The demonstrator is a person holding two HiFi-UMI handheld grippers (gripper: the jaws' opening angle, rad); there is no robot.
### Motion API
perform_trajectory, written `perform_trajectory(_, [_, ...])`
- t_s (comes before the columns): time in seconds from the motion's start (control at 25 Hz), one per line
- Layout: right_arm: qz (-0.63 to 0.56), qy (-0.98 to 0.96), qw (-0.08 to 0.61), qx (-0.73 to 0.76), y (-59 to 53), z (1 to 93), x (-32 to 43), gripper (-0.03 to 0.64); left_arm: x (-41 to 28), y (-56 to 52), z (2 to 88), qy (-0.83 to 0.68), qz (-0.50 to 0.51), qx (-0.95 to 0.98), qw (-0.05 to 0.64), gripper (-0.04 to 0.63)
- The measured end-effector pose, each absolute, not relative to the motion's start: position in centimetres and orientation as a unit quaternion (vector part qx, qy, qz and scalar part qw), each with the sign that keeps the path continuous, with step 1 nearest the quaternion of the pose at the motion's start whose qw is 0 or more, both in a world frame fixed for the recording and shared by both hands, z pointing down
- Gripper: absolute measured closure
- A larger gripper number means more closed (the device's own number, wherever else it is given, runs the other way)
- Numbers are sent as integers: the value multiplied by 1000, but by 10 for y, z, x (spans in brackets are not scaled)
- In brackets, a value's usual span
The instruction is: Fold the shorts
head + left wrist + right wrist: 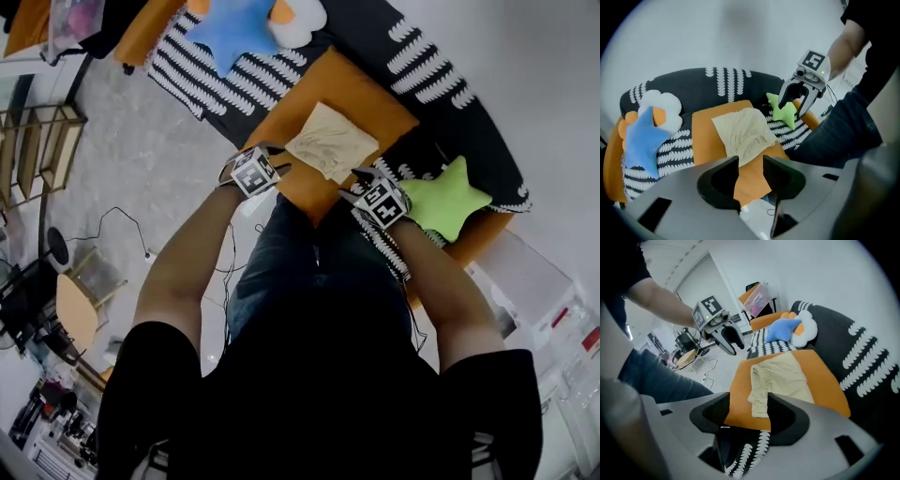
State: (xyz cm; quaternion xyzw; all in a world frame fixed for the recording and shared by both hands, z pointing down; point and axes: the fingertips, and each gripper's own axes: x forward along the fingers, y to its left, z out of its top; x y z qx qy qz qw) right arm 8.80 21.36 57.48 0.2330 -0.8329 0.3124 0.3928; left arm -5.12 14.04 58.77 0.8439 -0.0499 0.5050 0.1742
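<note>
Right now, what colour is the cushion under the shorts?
Orange. The cushion under the cream shorts shows best in the left gripper view.

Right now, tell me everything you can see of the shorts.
The shorts are pale cream, of soft, wrinkled cloth, folded into a compact, roughly square bundle with one gathered edge, likely the waistband. They lie flat on the orange cushion, within its edges, on the black-and-white sofa. Nothing else touches them: the left gripper and the right gripper are both open and clear of them.
</note>
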Motion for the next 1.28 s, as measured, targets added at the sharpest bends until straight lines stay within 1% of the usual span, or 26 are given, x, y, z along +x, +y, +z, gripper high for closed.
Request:
perform_trajectory(0.12, [312,-832,376,265,206,541,107,359,-53,140,551,-82,475,854,196,417])
perform_trajectory(0.28, [329,-826,331,317,192,490,127,362,-54,138,497,-109,440,864,218,417])
perform_trajectory(0.64, [289,-829,269,395,162,383,166,374,-44,121,381,-171,346,894,228,419])
perform_trajectory(0.88, [250,-835,238,428,158,319,187,385,-30,111,309,-211,278,909,227,426])
perform_trajectory(1.28, [208,-840,208,455,171,253,212,394,-17,122,236,-225,236,925,195,434])
